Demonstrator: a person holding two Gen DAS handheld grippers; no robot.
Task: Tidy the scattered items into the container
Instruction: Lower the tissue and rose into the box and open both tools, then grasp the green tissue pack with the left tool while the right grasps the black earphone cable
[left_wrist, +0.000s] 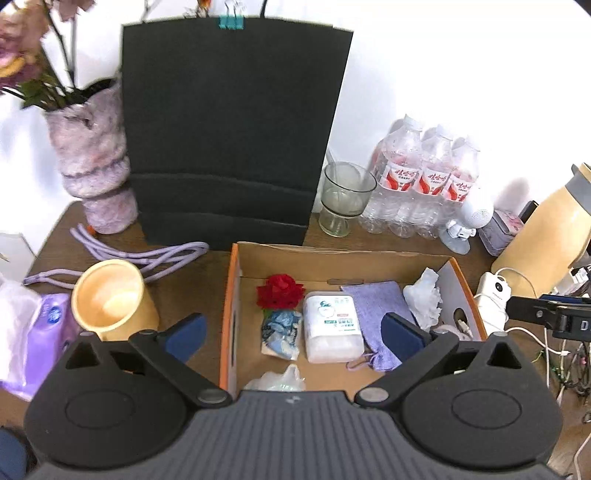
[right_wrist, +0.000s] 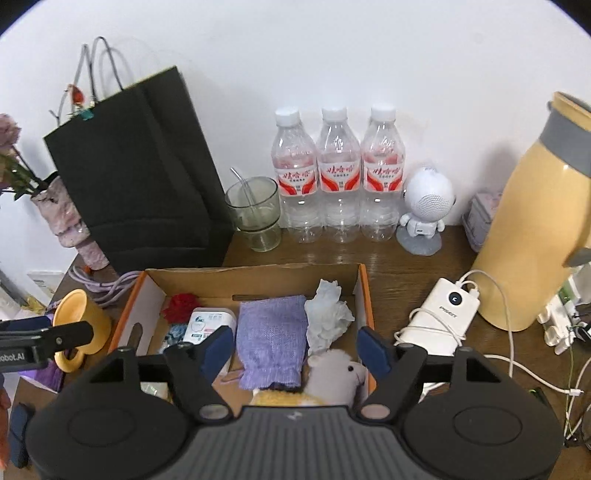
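Nearest the left wrist camera, the left gripper (left_wrist: 293, 334) hung over the near end of the cardboard box (left_wrist: 236, 258), its blue-padded fingers (left_wrist: 186, 334) spread wide apart with nothing between them. One pad stood outside the box's left wall, just beside the yellow mug (left_wrist: 110, 299); the other was above the purple pouch (left_wrist: 380, 317).

Inside the box lay a red fabric flower (left_wrist: 280, 291) toward the far left corner, a blue-patterned packet (left_wrist: 281, 334) just in front of it, a white plastic case (left_wrist: 330, 326) touching the pouch's left edge, a crumpled white tissue (left_wrist: 424, 297) by the right wall, and a clear plastic bag (left_wrist: 277, 380) at the near edge.

From the right wrist view, the right gripper (right_wrist: 297, 350) was level and pointed forward over the box's near right corner (right_wrist: 364, 295), jaws likewise wide apart and empty. A plush toy (right_wrist: 332, 373) sat directly beneath it in that corner, touching the pouch (right_wrist: 271, 332). The left gripper's tip (right_wrist: 44, 339) showed at the left edge, in front of the mug (right_wrist: 79, 321).

On the wooden table (right_wrist: 388, 266), a black paper bag (right_wrist: 136, 166) stood behind the box, with a glass cup (right_wrist: 255, 214), three water bottles (right_wrist: 338, 173) and an astronaut speaker (right_wrist: 424, 210) along the back edge. A white power bank (right_wrist: 441, 314) lay right of the box beside a yellow kettle (right_wrist: 532, 221).
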